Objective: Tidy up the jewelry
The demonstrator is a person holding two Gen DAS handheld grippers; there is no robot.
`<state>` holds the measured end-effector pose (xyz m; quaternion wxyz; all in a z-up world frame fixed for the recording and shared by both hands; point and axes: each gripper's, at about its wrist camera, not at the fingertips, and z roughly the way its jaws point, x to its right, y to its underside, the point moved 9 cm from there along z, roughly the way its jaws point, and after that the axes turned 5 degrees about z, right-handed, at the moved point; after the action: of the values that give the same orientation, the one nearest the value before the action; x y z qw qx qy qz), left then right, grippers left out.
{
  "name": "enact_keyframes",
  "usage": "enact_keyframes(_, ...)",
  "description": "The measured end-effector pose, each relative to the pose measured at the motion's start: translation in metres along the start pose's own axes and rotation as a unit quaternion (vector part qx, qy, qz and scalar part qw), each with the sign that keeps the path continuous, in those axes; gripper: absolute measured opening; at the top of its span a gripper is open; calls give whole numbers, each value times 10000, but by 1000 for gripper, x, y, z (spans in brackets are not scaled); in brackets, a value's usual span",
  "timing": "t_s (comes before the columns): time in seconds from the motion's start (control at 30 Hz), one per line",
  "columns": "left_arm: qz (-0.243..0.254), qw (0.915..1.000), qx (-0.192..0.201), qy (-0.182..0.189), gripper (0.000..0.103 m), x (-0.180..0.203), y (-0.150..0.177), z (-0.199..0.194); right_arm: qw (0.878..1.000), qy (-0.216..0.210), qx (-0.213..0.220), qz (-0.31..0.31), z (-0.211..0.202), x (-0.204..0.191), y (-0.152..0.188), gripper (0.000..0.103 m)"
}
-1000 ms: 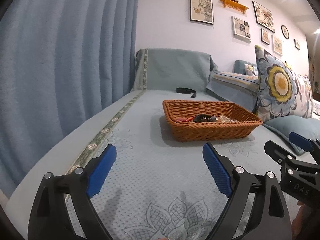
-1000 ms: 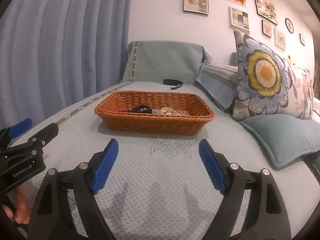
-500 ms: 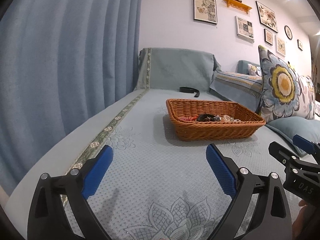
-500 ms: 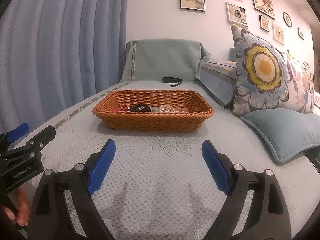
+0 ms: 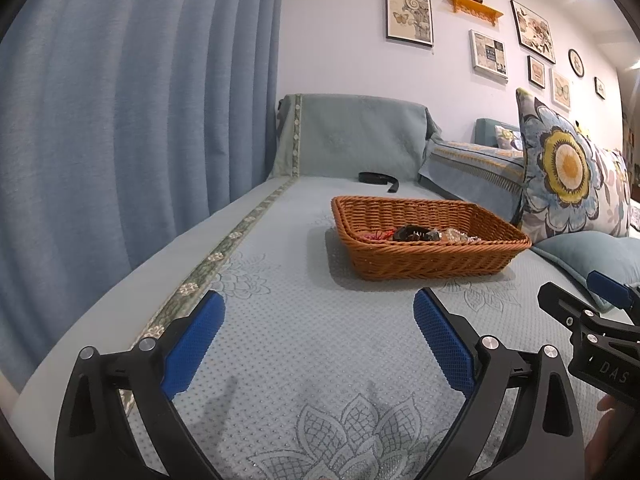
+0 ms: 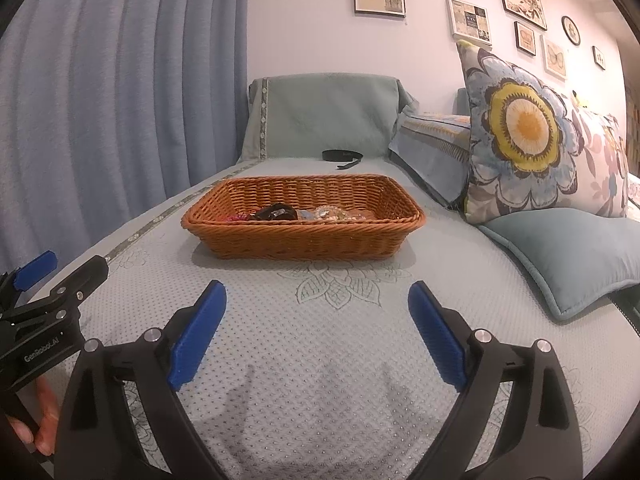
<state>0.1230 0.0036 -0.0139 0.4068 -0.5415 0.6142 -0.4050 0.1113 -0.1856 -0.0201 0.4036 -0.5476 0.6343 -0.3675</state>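
Note:
A brown wicker basket (image 5: 432,258) (image 6: 304,236) sits on the pale blue sofa cover. In it lie jewelry pieces: something red (image 5: 374,235) (image 6: 236,217), a dark piece (image 5: 408,233) (image 6: 274,212) and clear beaded pieces (image 5: 454,234) (image 6: 328,212). My left gripper (image 5: 318,338) is open and empty, well short of the basket. My right gripper (image 6: 316,330) is open and empty too, in front of the basket. Each gripper shows at the edge of the other's view.
A black strap (image 5: 378,178) (image 6: 342,156) lies on the sofa behind the basket. A floral cushion (image 6: 520,136) and a plain blue cushion (image 6: 568,256) stand at the right. A blue curtain (image 5: 120,120) hangs at the left along the sofa's edge.
Both grippers have drawn back a little and tilted up; the basket now appears slightly farther and higher in both views. Both stay open.

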Motion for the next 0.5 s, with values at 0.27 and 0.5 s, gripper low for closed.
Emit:
enact_keyframes(0.27,7,10000,-12,3,93,0,1,0,10000,-1,-17,-5,0,1,1,88)
enact_keyframes(0.5,30,10000,-10,-2,93,1,2,1,10000,1,-23,-9,1,1,1,88)
